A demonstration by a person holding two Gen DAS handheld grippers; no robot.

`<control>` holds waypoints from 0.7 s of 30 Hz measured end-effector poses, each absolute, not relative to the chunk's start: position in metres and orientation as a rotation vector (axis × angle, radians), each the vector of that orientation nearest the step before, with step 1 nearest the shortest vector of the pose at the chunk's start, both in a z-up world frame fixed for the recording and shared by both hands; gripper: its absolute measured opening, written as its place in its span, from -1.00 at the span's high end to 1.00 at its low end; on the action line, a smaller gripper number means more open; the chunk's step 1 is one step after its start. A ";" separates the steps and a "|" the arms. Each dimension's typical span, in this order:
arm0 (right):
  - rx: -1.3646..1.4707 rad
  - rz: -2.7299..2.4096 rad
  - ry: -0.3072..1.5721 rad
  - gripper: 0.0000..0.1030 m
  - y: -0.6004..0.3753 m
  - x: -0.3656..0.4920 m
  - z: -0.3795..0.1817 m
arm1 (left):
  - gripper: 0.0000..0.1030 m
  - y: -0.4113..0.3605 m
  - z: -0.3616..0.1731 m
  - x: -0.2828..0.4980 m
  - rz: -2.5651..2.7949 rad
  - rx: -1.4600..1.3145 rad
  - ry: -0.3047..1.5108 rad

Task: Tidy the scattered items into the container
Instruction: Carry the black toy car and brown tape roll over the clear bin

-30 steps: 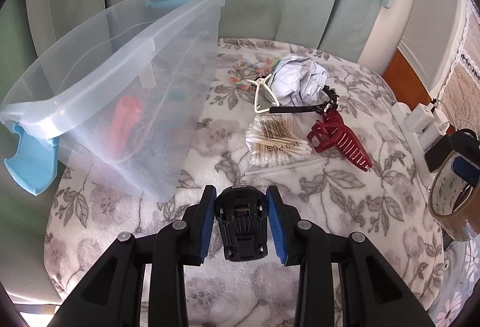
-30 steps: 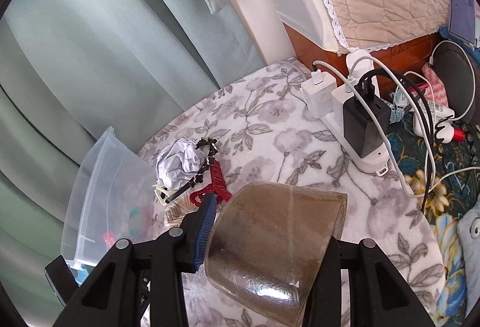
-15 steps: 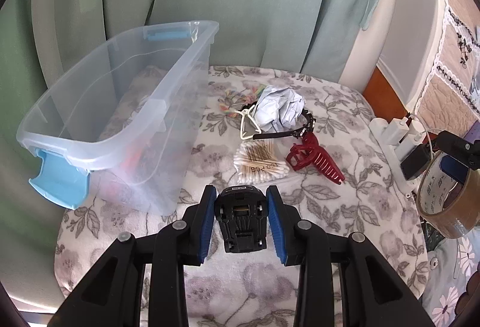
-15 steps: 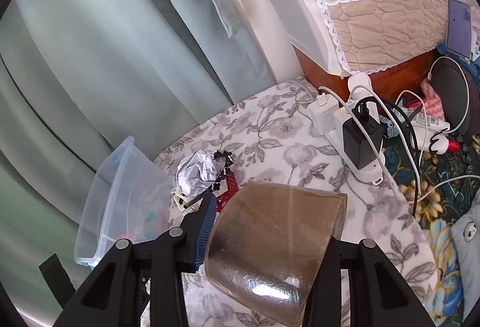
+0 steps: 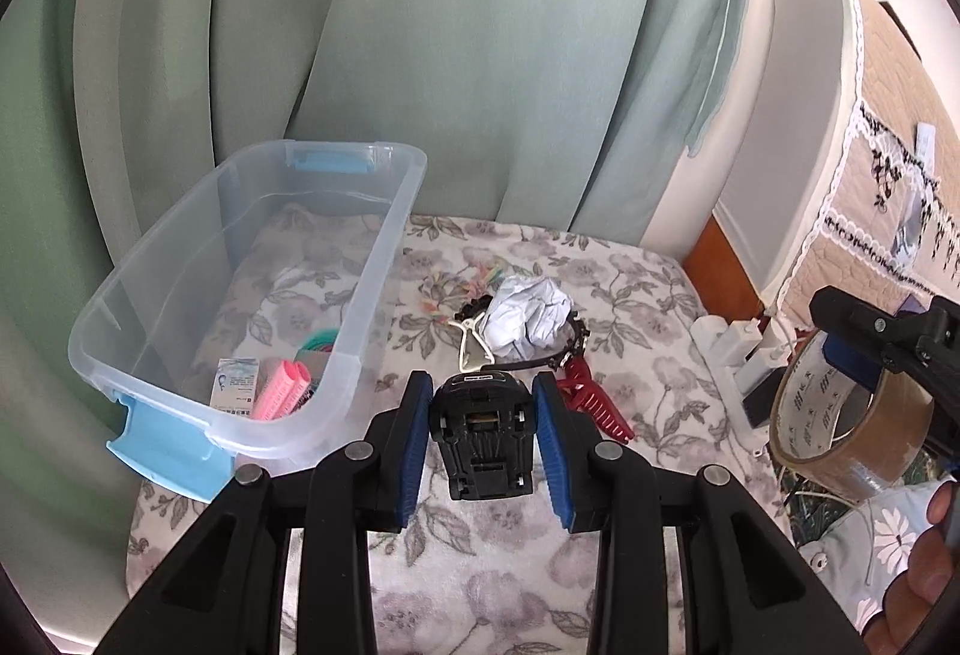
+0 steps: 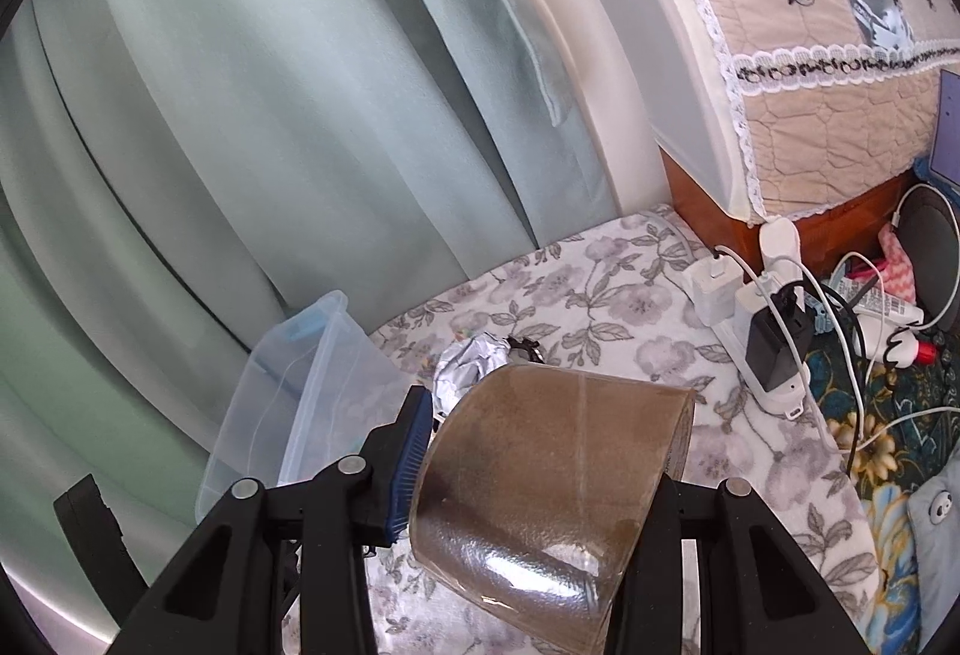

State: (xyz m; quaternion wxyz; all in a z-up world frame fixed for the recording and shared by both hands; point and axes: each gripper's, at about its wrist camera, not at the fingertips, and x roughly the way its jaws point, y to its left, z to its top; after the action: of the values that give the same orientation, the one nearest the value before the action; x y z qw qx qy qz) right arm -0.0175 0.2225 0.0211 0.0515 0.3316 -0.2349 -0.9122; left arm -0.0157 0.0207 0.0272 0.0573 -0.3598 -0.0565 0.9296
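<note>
Left tool (image 5: 483, 436) pinches black plastic clip (image 5: 483, 433); right tool (image 6: 540, 466) pinches brown tape roll (image 6: 549, 481). Clear bin (image 5: 384, 241) holds few items; crumpled paper (image 5: 528, 316), red hair claw (image 5: 591, 406) remain on bed.

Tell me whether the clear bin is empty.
Not empty. The clear bin holds pink rollers, a small packet and a teal item at its near end.

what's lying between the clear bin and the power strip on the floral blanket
In the left wrist view: crumpled paper, a black headband, a red hair claw and small hair ties.
</note>
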 end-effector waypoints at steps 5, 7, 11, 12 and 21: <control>0.959 -2.741 -0.652 0.15 0.195 -0.022 0.041 | 0.31 0.002 0.057 -0.013 2.852 -0.986 -0.249; 0.944 -2.727 -0.624 0.15 0.183 -0.025 0.047 | 0.31 -0.008 0.069 -0.012 2.877 -0.941 -0.270; 0.923 -2.701 -0.568 0.15 0.157 -0.032 0.061 | 0.31 -0.032 0.084 -0.011 2.933 -0.880 -0.322; 0.916 -2.693 -0.553 0.15 0.150 -0.034 0.064 | 0.31 -0.038 0.086 -0.011 2.948 -0.872 -0.332; 0.884 -2.592 -0.415 0.15 0.089 -0.046 0.082 | 0.31 -0.094 0.091 -0.013 3.069 -0.853 -0.464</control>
State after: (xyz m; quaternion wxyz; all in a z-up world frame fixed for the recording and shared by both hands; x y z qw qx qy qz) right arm -0.0456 0.0888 0.0821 0.1847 0.3136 -0.1474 -0.9197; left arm -0.0126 -0.0940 0.0909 -0.0388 -0.2649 -0.1442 0.9526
